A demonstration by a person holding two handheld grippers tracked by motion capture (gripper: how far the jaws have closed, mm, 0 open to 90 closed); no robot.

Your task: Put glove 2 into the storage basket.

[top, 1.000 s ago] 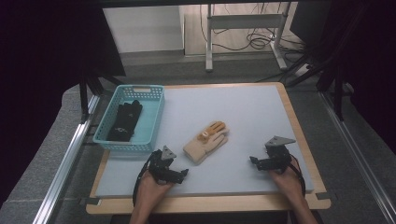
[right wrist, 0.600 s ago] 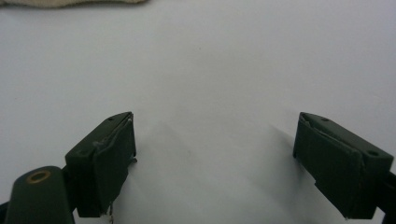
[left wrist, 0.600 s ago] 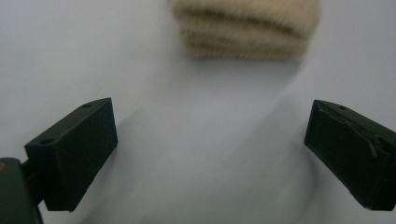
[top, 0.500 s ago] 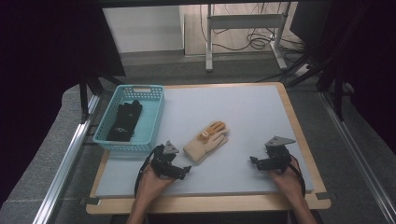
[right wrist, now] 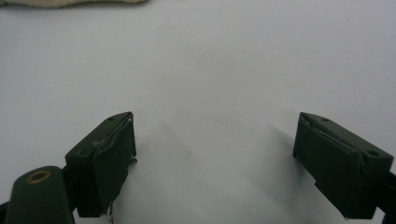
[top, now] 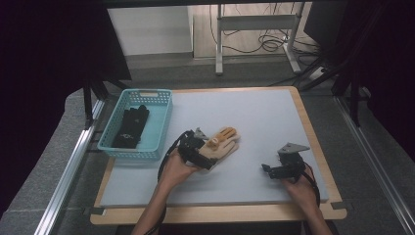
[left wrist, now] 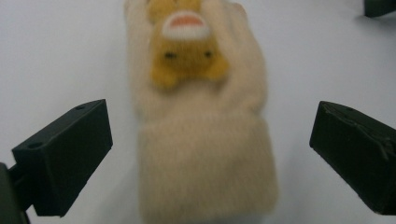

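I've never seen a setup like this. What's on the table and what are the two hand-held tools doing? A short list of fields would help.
Surface: pale grey table top with a wooden edge
Item in hand: cream knitted glove with a yellow animal face, lying flat
Left gripper: open, jaws either side of the glove's cuff, not yet closed
Right gripper: open, over bare table, apart from the glove
Container: turquoise plastic basket at the table's left
Basket contents: black glove
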